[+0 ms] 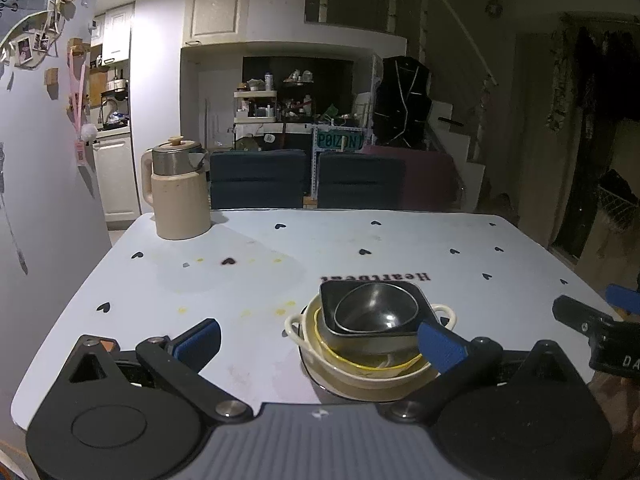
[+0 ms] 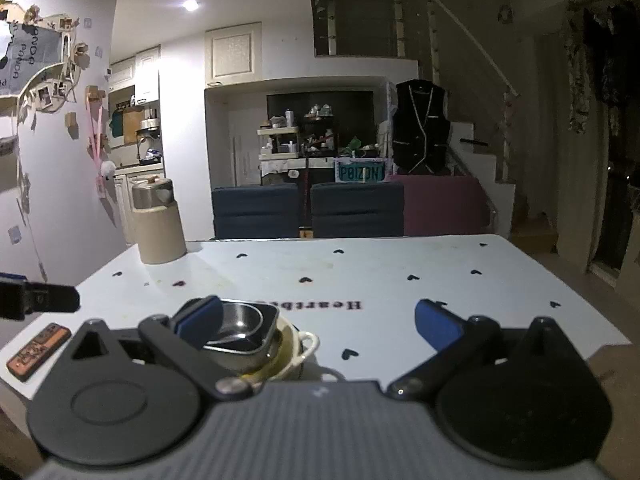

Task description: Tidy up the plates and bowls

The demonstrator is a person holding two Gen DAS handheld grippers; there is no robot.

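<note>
A stack of dishes stands near the table's front edge. A cream two-handled bowl is at the bottom, with a yellow-rimmed bowl in it. Above those sit a square dark metal dish and a round steel bowl on top. My left gripper is open, its jaws spread wide; its right pad is in front of the stack's right side. My right gripper is open too, with the stack partly hidden behind its left pad and bare cloth between the jaws.
A beige kettle stands at the table's far left corner. A small orange-brown block lies at the left edge. Two dark chairs sit behind the far edge. The white heart-print cloth covers the table. Each gripper shows at the other view's edge.
</note>
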